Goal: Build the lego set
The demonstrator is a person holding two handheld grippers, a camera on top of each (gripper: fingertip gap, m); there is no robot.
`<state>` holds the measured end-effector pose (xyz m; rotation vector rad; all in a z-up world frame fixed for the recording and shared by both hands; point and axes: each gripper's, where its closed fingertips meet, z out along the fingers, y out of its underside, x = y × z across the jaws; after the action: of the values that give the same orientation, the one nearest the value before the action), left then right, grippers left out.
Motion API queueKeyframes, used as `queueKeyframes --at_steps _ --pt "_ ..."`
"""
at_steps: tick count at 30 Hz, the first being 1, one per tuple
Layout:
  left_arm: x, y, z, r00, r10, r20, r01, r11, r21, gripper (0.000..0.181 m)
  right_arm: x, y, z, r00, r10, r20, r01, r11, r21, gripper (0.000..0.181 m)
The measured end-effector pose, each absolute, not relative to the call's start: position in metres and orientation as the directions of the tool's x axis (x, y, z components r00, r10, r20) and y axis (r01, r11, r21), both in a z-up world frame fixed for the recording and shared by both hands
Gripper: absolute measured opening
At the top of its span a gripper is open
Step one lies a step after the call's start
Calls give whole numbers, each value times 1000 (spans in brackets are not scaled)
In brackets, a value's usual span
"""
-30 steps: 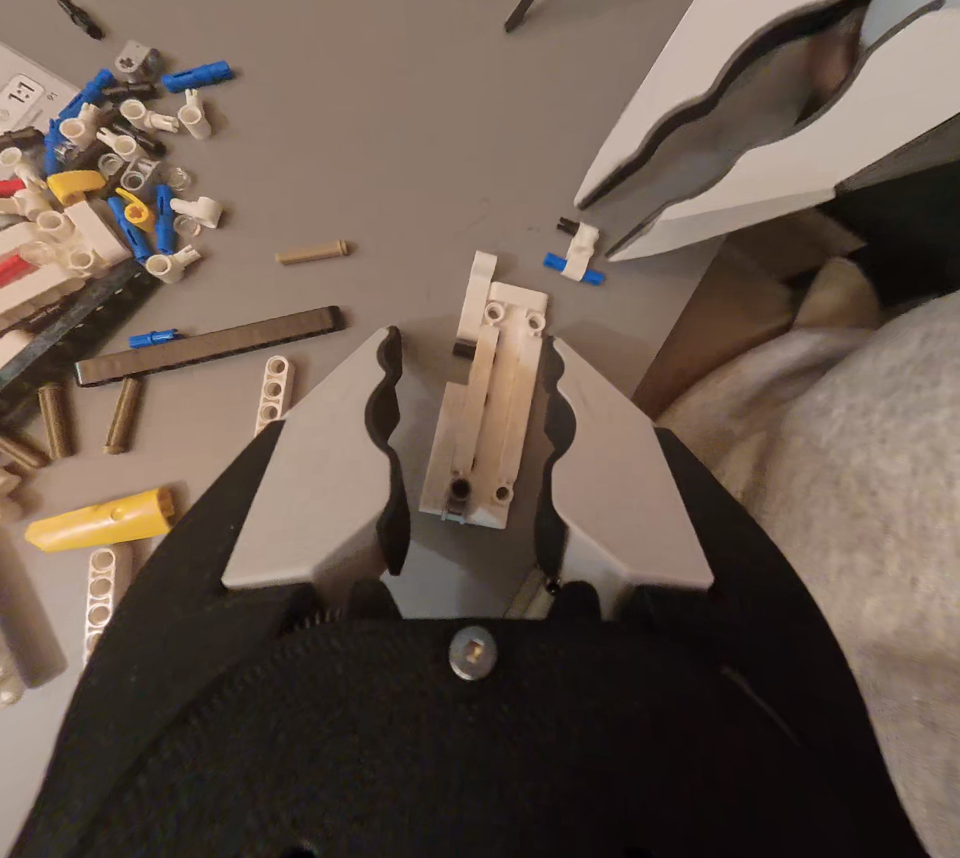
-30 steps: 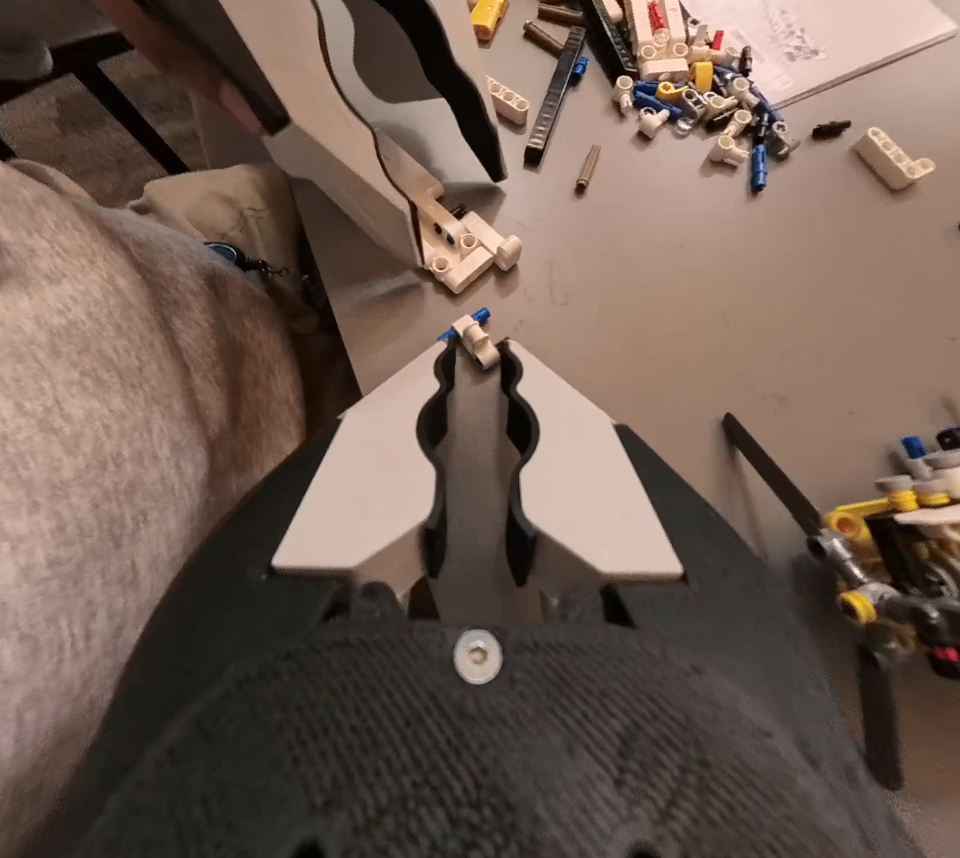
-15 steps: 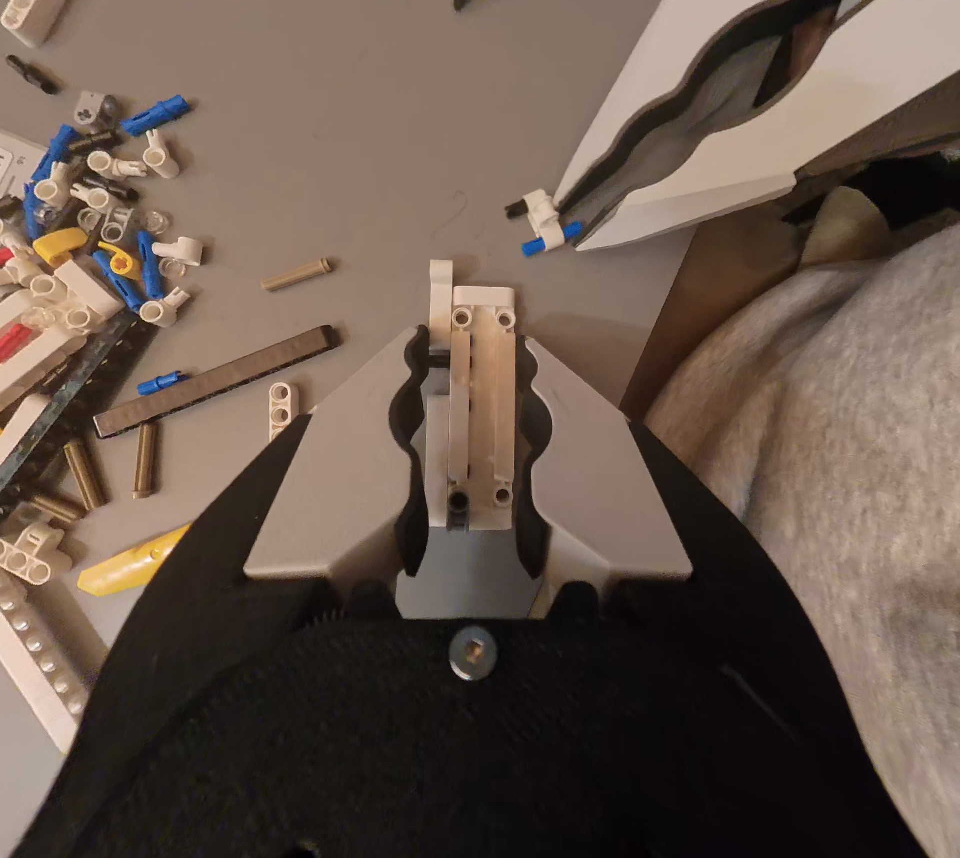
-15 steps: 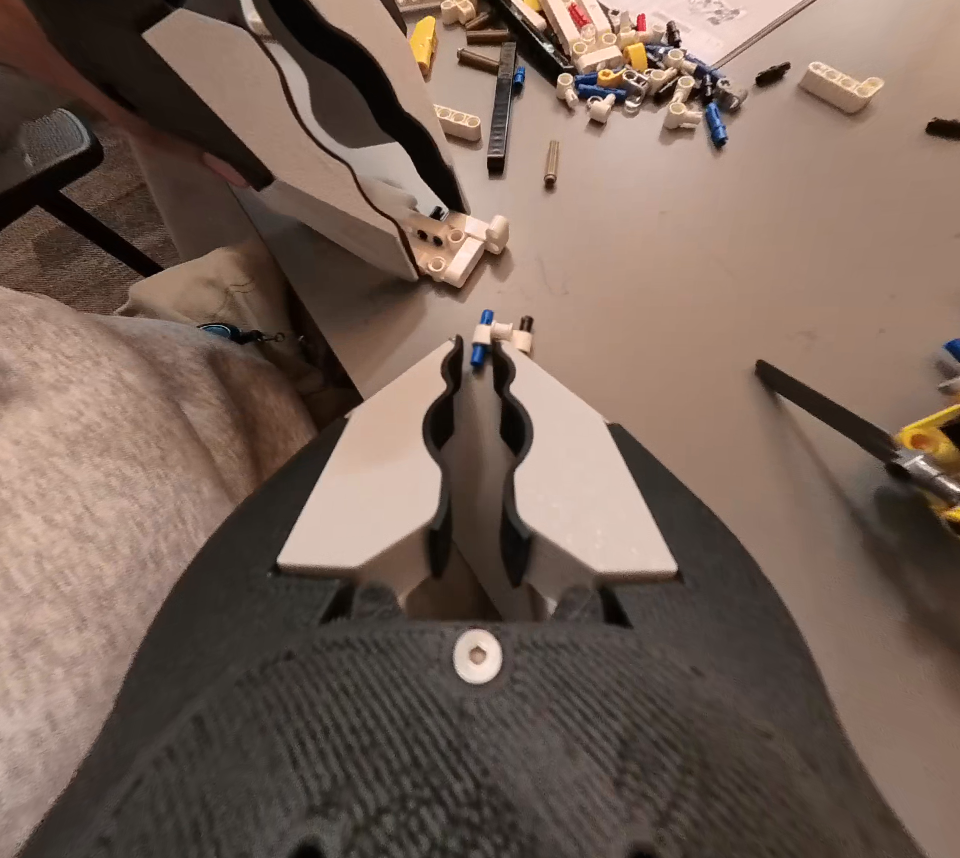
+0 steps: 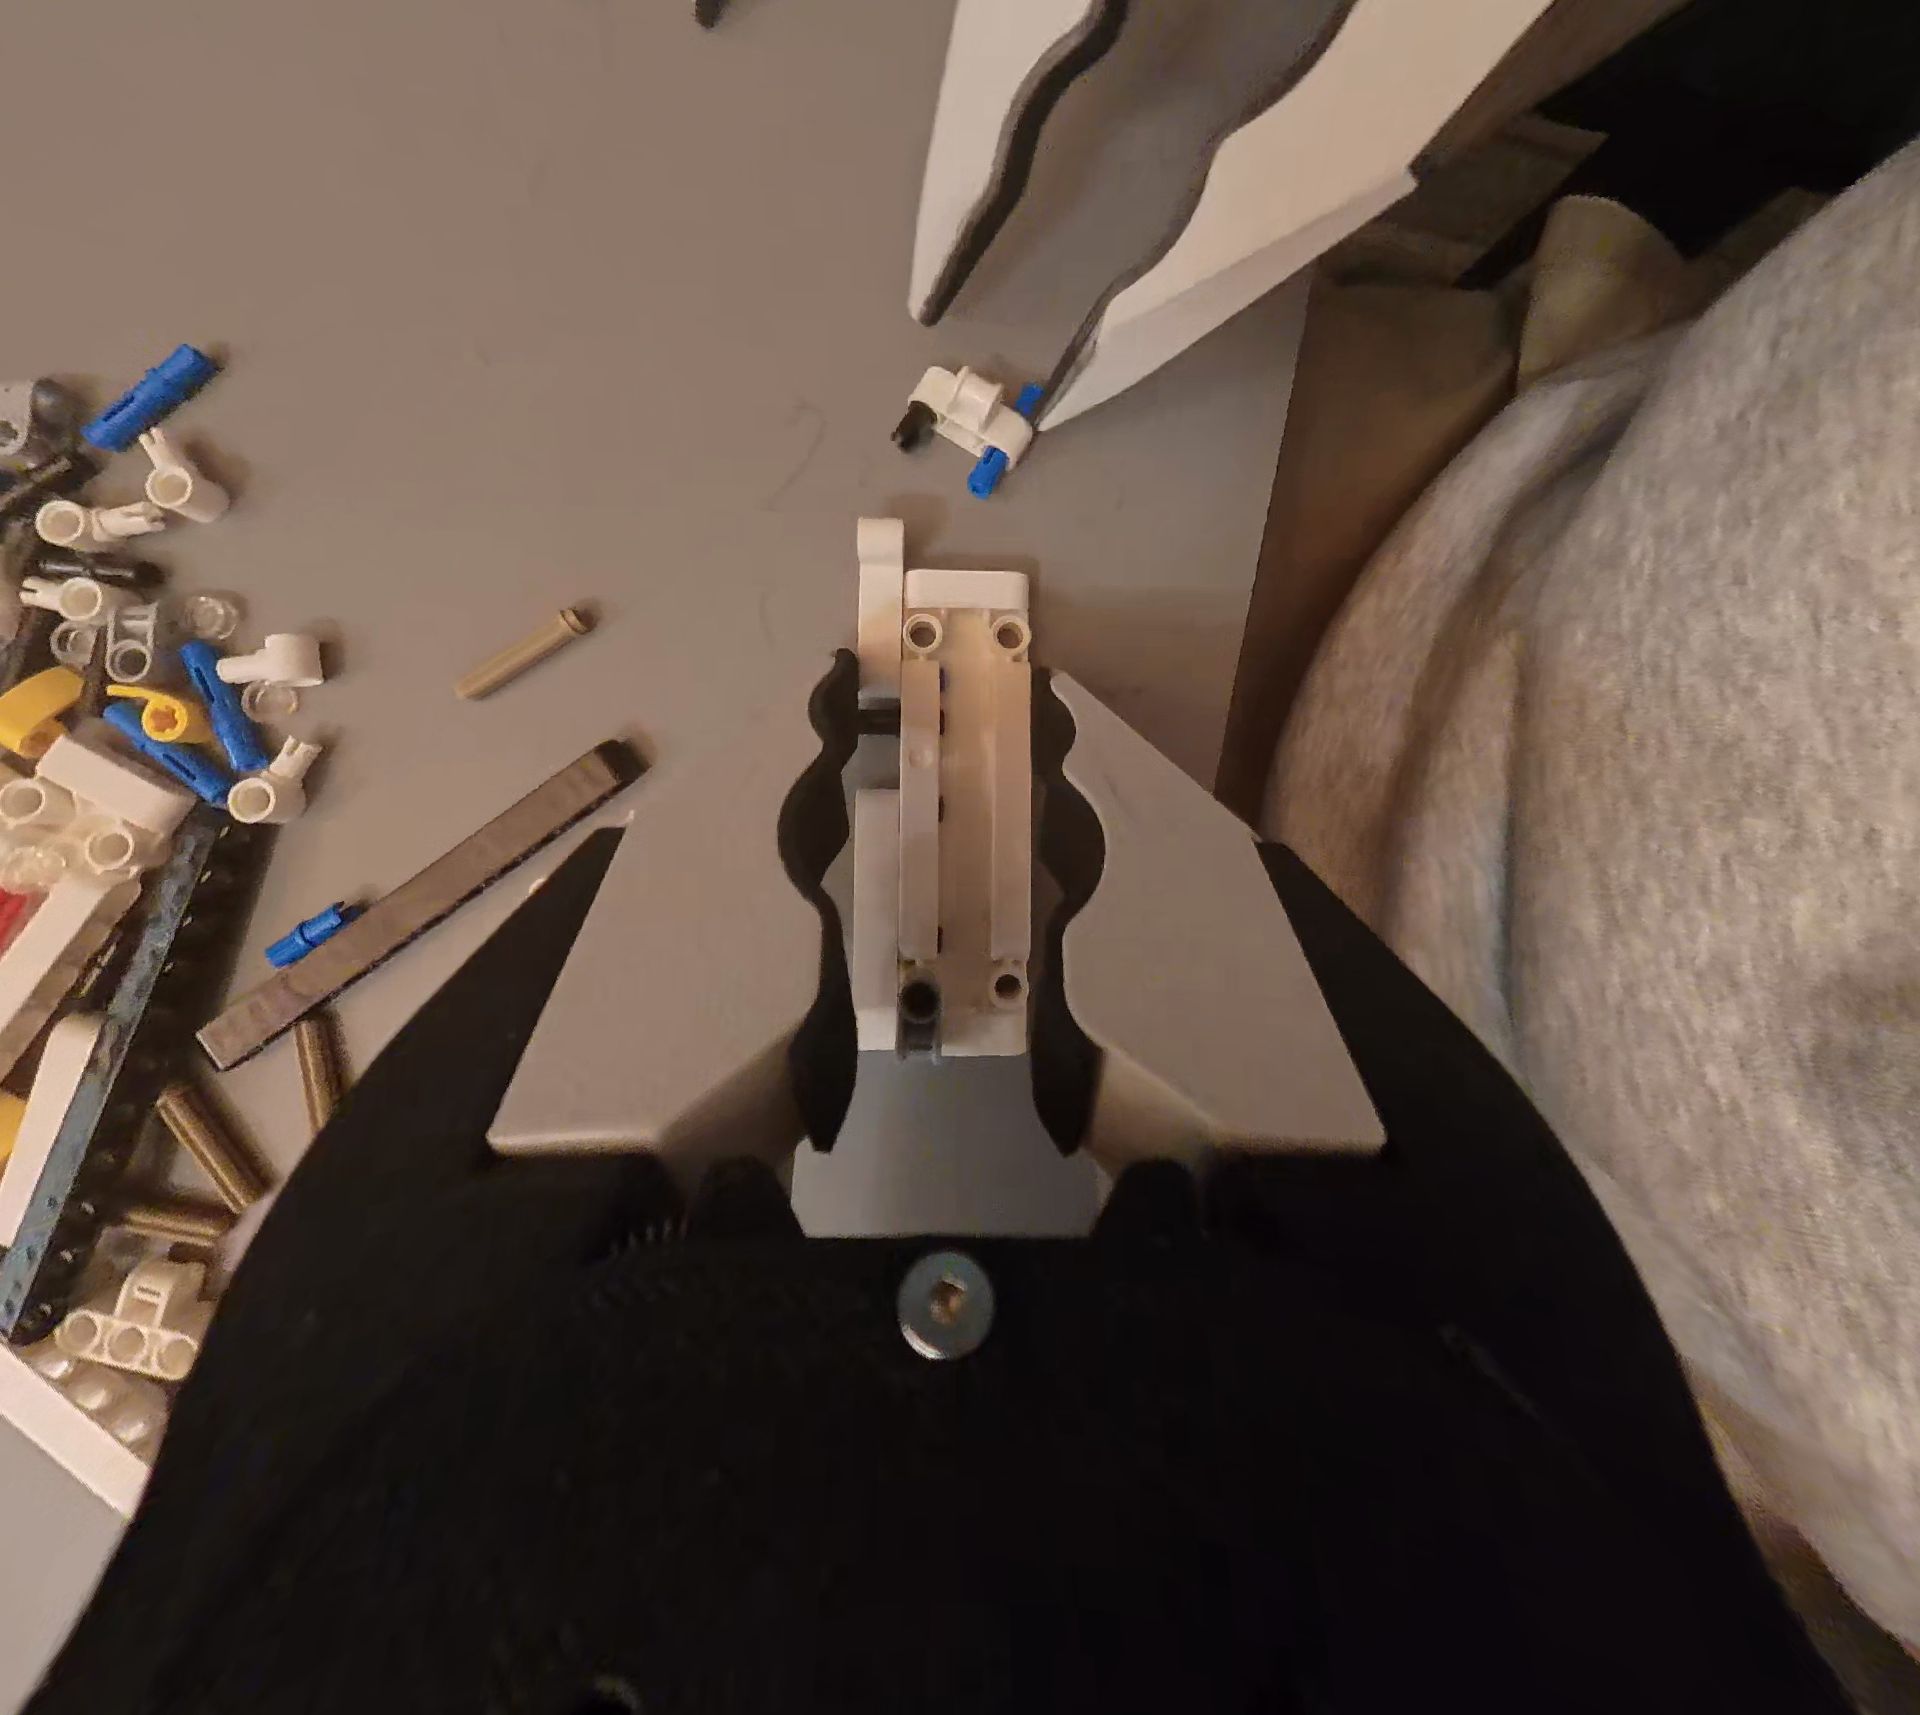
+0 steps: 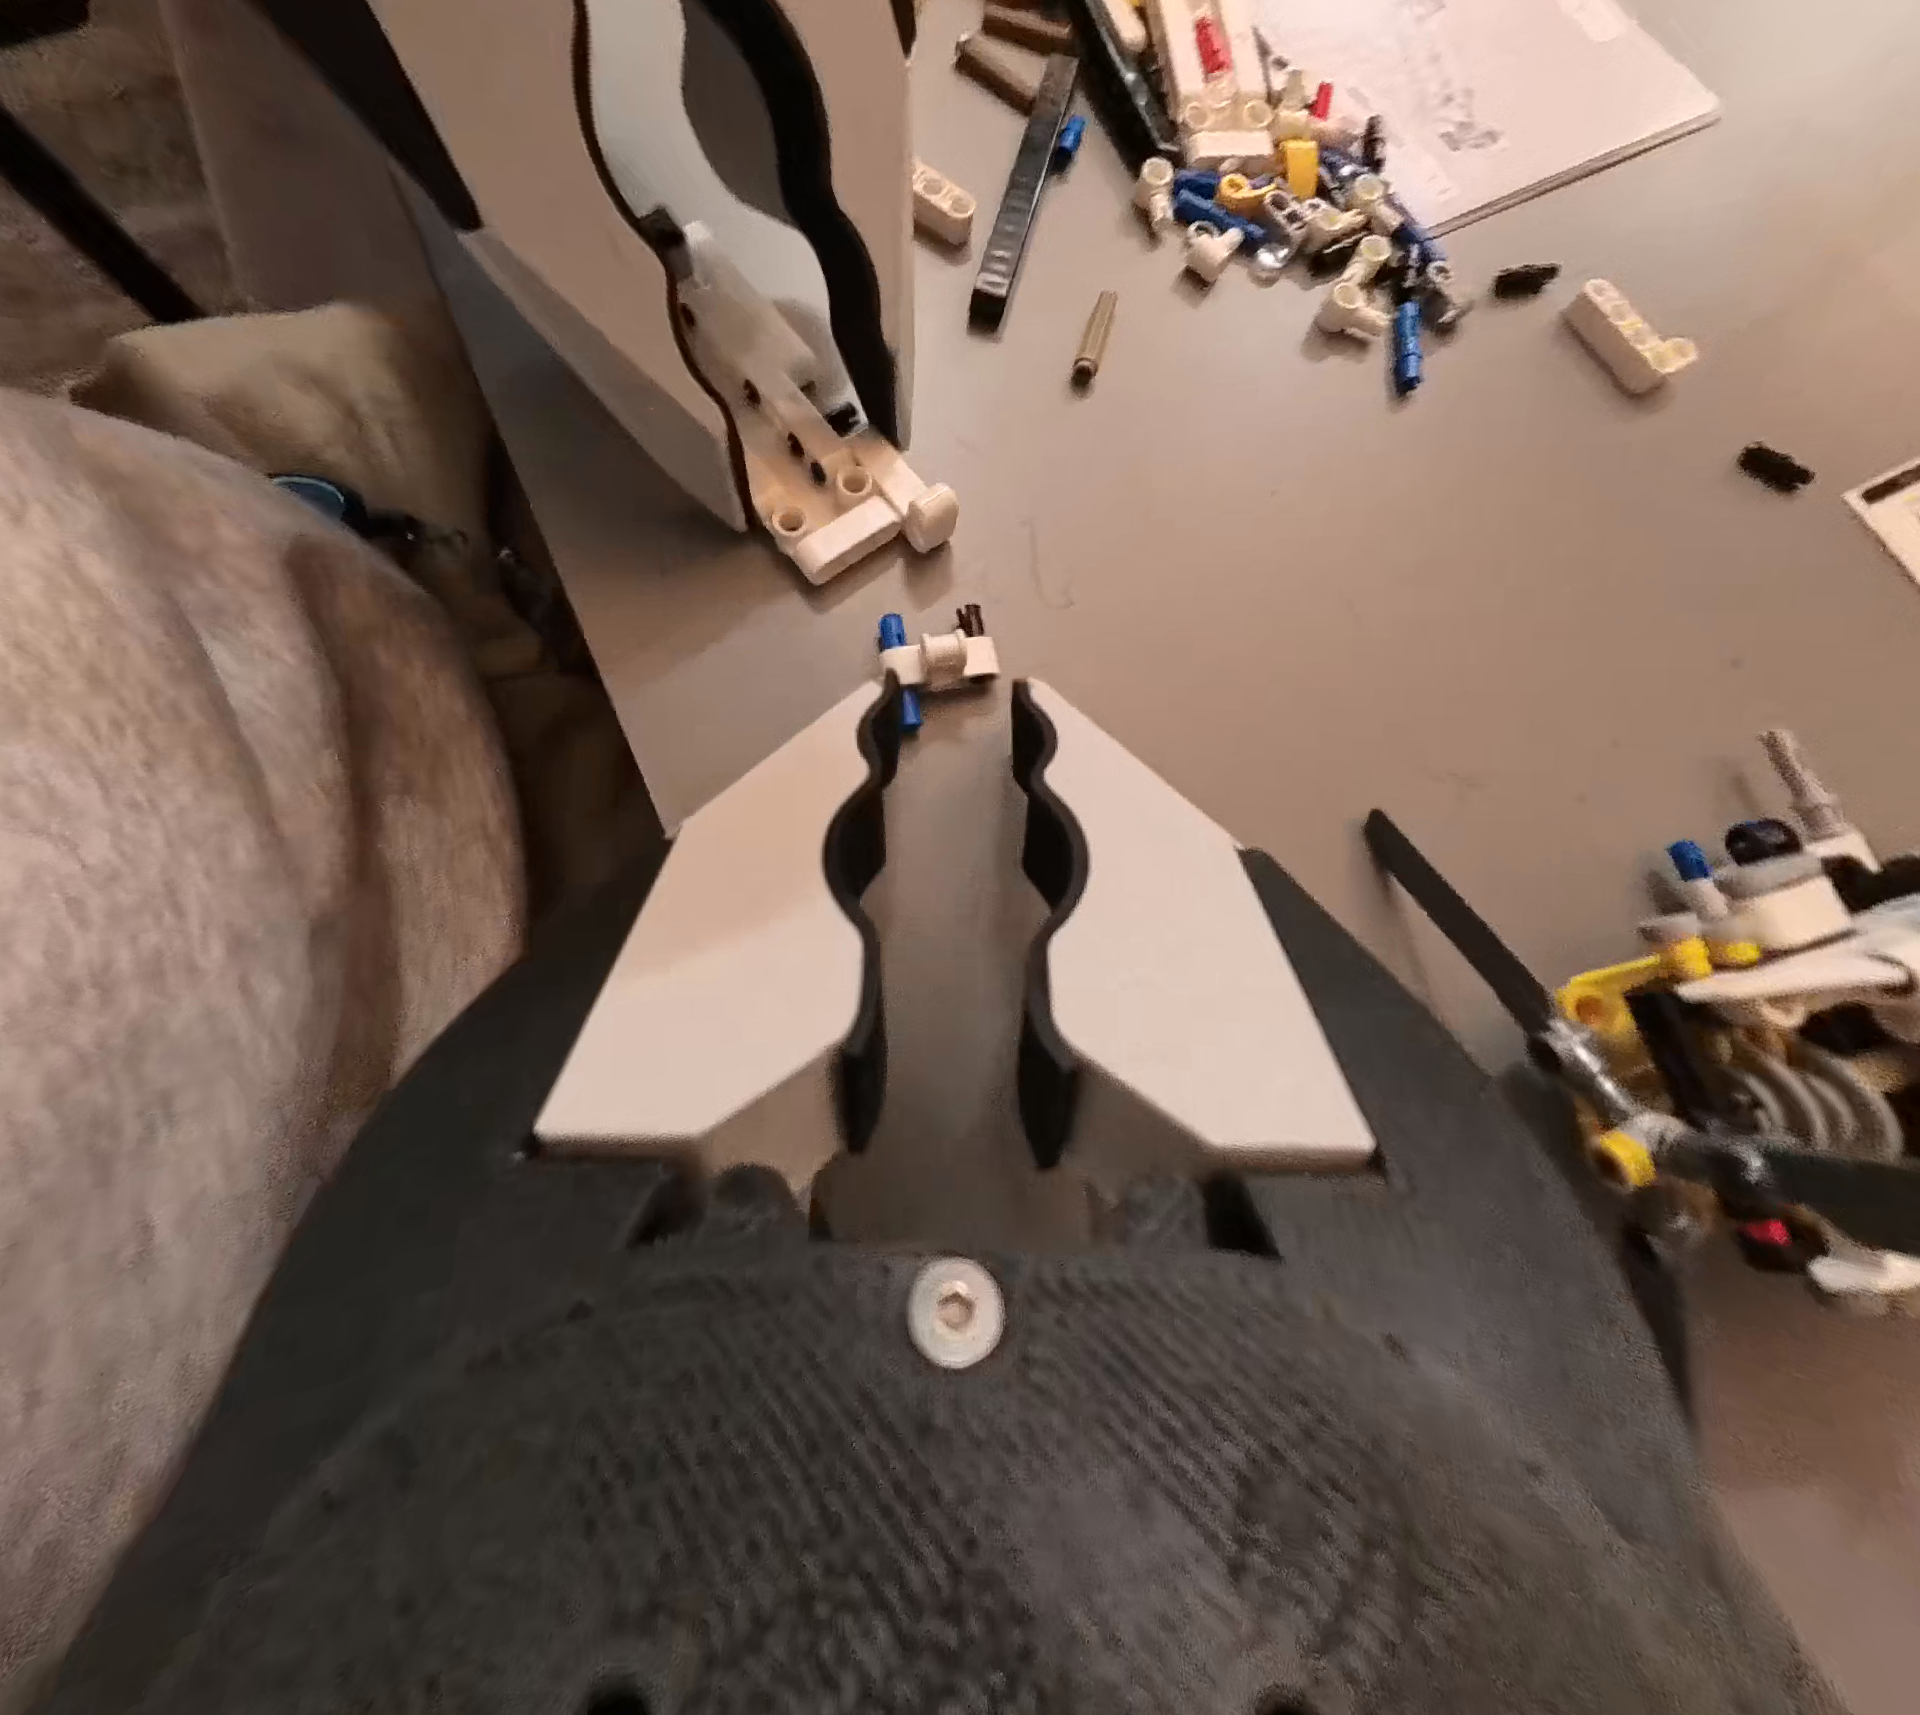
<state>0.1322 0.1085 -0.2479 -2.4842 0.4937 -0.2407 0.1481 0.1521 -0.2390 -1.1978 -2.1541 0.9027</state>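
My left gripper [image 5: 945,673] is shut on a white panel assembly [image 5: 961,834] that sticks out past its tips, near the table's edge. It also shows in the right wrist view [image 6: 821,481], holding the assembly [image 6: 831,512] low over the table. A small white connector [image 6: 940,652] with a blue pin and a black pin lies on the grey table [image 6: 1247,626], just ahead of my open right gripper [image 6: 951,694]. The blue pin is close to its left fingertip. In the left wrist view the connector [image 5: 971,424] lies by the right gripper's [image 5: 987,366] tip.
A pile of loose pieces [image 5: 135,730], a long black beam [image 5: 416,907] and a tan axle [image 5: 525,652] lie to the left. An instruction booklet [image 6: 1455,3] and a part-built model [image 6: 1766,990] are on the table. The table edge [image 5: 1262,626] and a person's grey clothing [image 5: 1610,834] are at the right. My hands' fingertips stand some 6 cm from each other. My left tips are roughly 6 cm from the tan axle [image 5: 525,652]. Look for it in the right wrist view [image 6: 1088,328] too.
My left gripper closed on the white assembly. My right gripper, pinched on the small connector, has opened, and the connector now lies on the table at its tips.
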Motion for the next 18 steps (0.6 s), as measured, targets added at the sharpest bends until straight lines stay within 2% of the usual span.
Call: queueKeyframes --at_steps 9,18 --pt "134 108 -248 879 -471 77 -350 -745 -568 32 146 142 -244 -653 758 0 523 450 -724 22" --pt "134 108 -248 860 -501 102 -363 -738 -568 32 152 133 -244 -742 670 14 443 506 -740 22"
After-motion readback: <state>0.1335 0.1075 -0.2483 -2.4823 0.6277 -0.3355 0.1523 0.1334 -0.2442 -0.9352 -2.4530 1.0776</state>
